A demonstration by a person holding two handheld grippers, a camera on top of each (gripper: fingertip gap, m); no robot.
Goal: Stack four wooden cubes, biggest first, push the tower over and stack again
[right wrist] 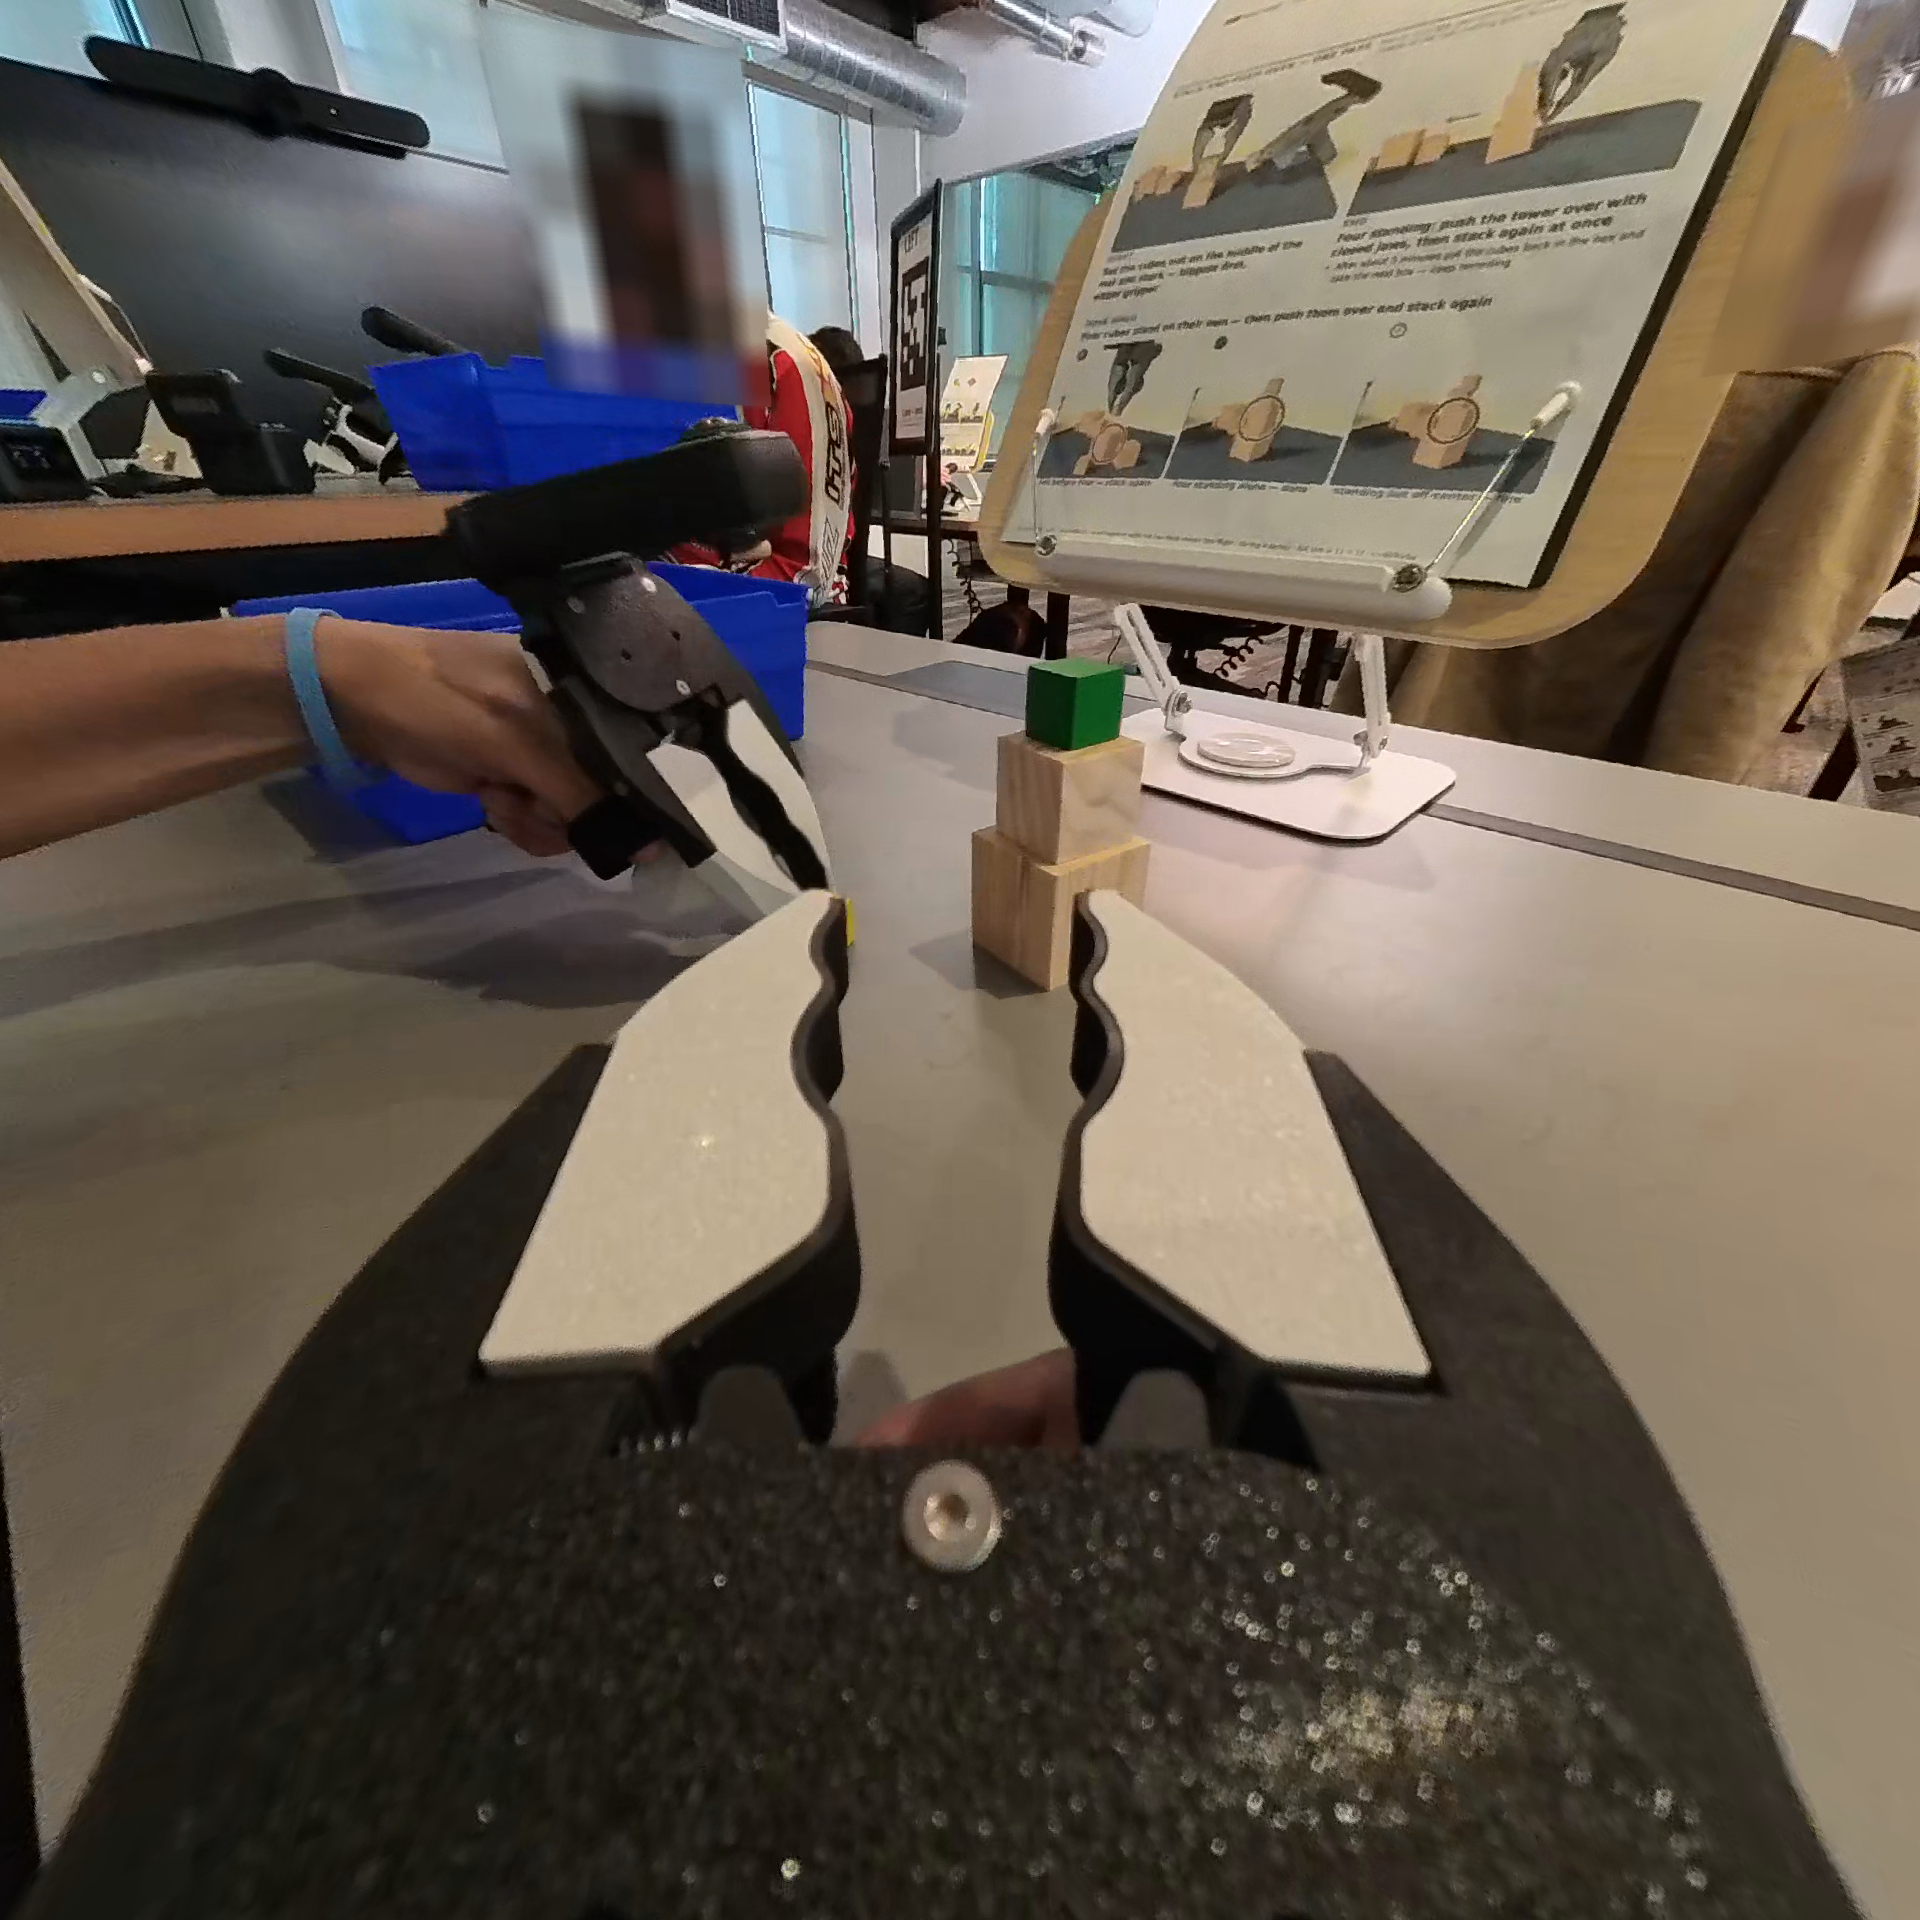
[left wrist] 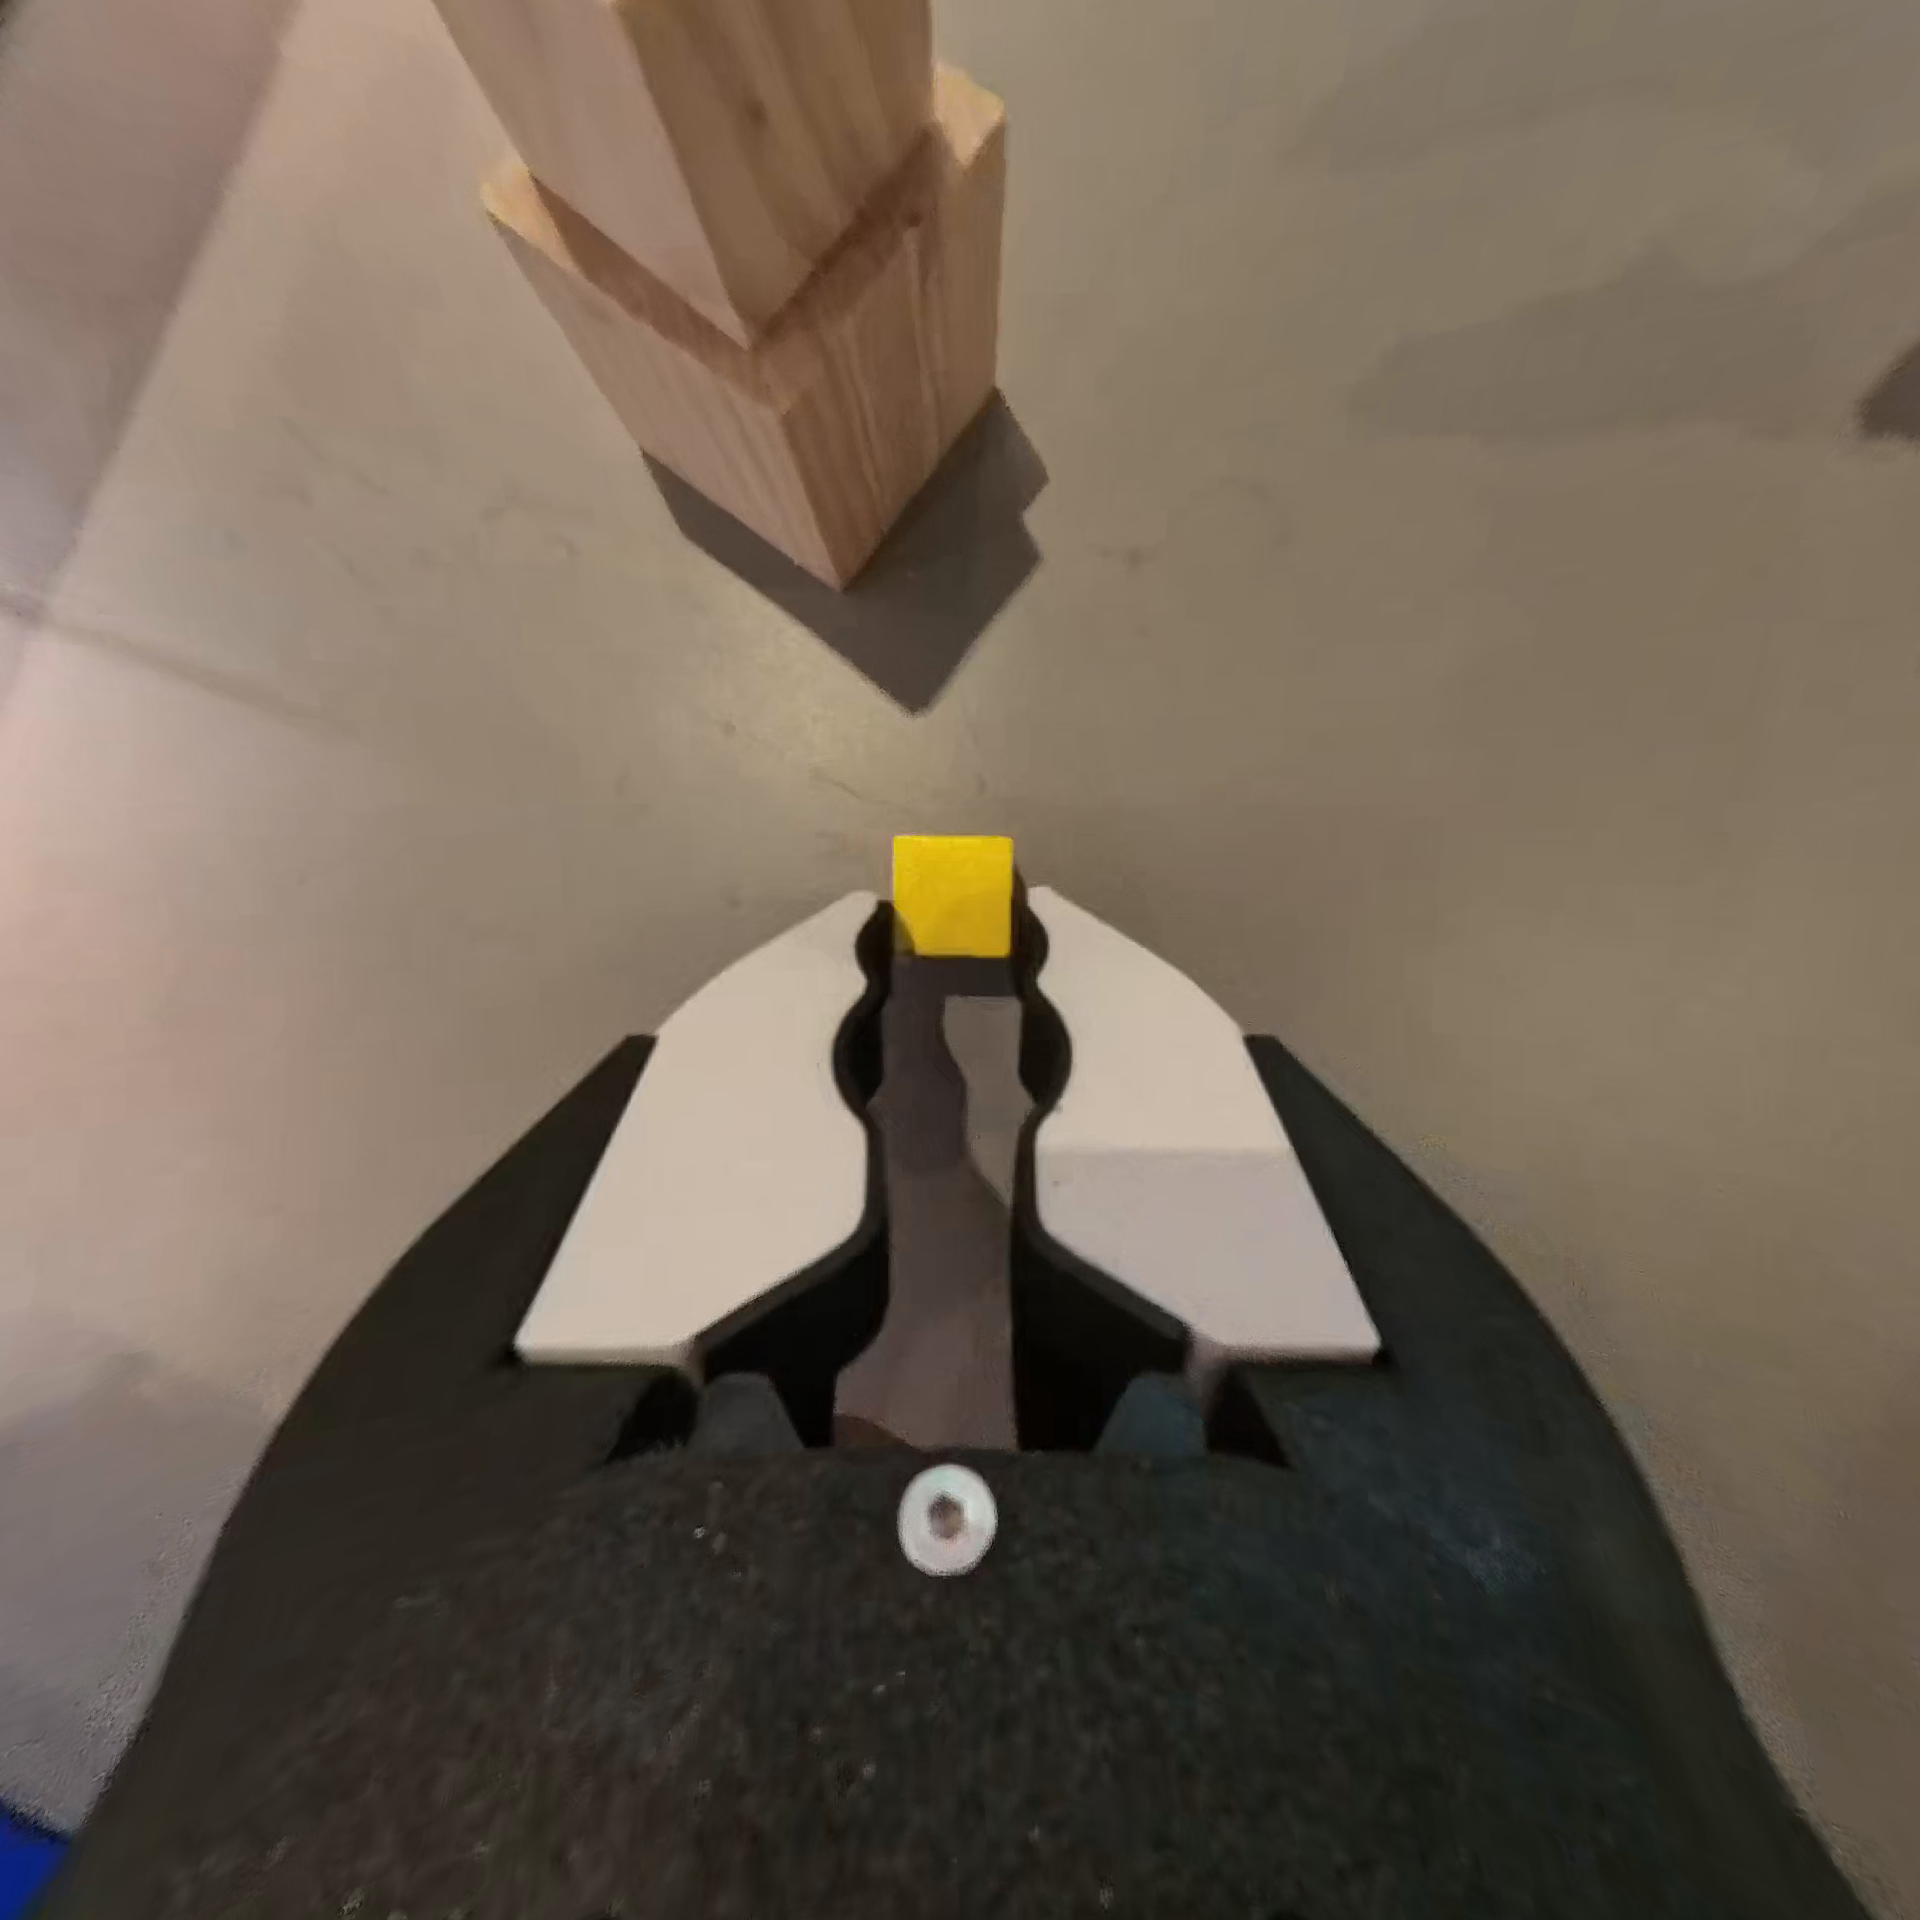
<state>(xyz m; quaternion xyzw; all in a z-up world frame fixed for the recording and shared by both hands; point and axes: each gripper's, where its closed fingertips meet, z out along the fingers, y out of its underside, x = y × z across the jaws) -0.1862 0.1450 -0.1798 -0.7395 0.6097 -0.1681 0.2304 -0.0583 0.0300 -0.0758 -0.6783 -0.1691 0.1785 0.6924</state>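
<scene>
A tower stands on the grey table [right wrist: 1455, 1039]: a large wooden cube [right wrist: 1023, 909] at the bottom, a smaller wooden cube [right wrist: 1065, 795] on it, and a green cube [right wrist: 1073, 707] on top. The left wrist view shows the two wooden cubes [left wrist: 883, 436], with the top cut off. My left gripper [left wrist: 951, 920] is shut on a small yellow cube [left wrist: 951, 896], low over the table, in front of the tower. From the right wrist view the left gripper [right wrist: 816, 878] points down, left of the tower, with a sliver of yellow [right wrist: 852, 923] at its tips. My right gripper [right wrist: 961, 914] is open and empty, just short of the tower.
A stand with an instruction sheet [right wrist: 1351, 312] rises behind the tower on a white base [right wrist: 1351, 790]. Blue bins [right wrist: 727, 644] sit at the table's back left. A person's hand [right wrist: 447, 717] holds the left gripper. Other desks and seated people are far behind. Across from one pair of fingers to the other is roughly 20 cm.
</scene>
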